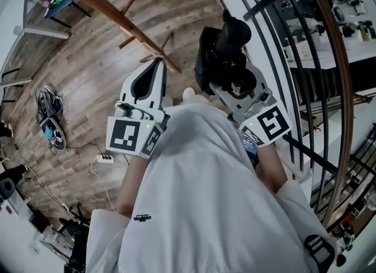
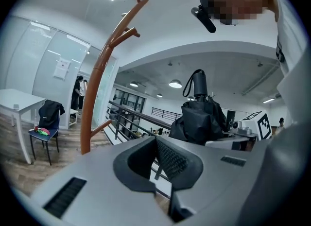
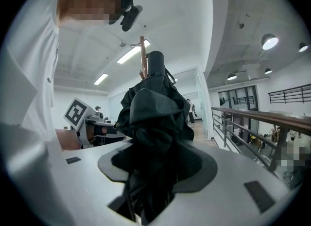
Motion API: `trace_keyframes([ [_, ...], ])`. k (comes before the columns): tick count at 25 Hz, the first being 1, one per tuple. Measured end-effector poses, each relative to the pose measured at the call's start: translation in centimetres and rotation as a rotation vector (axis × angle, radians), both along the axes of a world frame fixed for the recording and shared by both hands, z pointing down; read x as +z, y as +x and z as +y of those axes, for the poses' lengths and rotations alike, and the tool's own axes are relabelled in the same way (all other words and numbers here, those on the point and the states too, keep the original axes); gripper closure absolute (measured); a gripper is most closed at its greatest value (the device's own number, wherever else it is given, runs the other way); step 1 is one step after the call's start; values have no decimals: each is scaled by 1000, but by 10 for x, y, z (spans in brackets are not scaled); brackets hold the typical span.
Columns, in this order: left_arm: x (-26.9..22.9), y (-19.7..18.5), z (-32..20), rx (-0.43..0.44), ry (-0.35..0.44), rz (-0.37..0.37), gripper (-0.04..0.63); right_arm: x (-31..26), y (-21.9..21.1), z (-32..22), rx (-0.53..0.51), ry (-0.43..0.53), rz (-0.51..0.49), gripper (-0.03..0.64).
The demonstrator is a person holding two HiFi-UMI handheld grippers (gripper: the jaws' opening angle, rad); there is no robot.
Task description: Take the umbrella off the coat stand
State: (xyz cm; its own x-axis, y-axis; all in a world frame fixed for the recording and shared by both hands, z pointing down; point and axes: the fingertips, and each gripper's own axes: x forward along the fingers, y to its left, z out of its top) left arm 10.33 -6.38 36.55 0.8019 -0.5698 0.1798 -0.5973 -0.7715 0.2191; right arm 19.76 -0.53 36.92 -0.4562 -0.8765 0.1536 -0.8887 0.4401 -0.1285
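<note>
While right tool (image 3: 158, 169) clamps umbrella (image 3: 150, 108), fabric buries the contact.

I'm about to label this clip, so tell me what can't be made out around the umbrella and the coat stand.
Head view: the jaws of the right gripper, covered by the fabric of the umbrella.
Left gripper view: the foot of the coat stand, behind the body of the left gripper.
Right gripper view: the umbrella's lower end, buried between the jaws; most of the coat stand, behind the umbrella.
</note>
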Motion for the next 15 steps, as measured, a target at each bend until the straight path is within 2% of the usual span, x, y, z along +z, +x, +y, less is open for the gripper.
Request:
trace_keyframes([
  [6,5,11,17,64,-23,-12,575,10,18,25,93,-43,-21,373],
  [15,20,27,35,113,-46,-11,575,29,36,53,170,-77,-17,373],
])
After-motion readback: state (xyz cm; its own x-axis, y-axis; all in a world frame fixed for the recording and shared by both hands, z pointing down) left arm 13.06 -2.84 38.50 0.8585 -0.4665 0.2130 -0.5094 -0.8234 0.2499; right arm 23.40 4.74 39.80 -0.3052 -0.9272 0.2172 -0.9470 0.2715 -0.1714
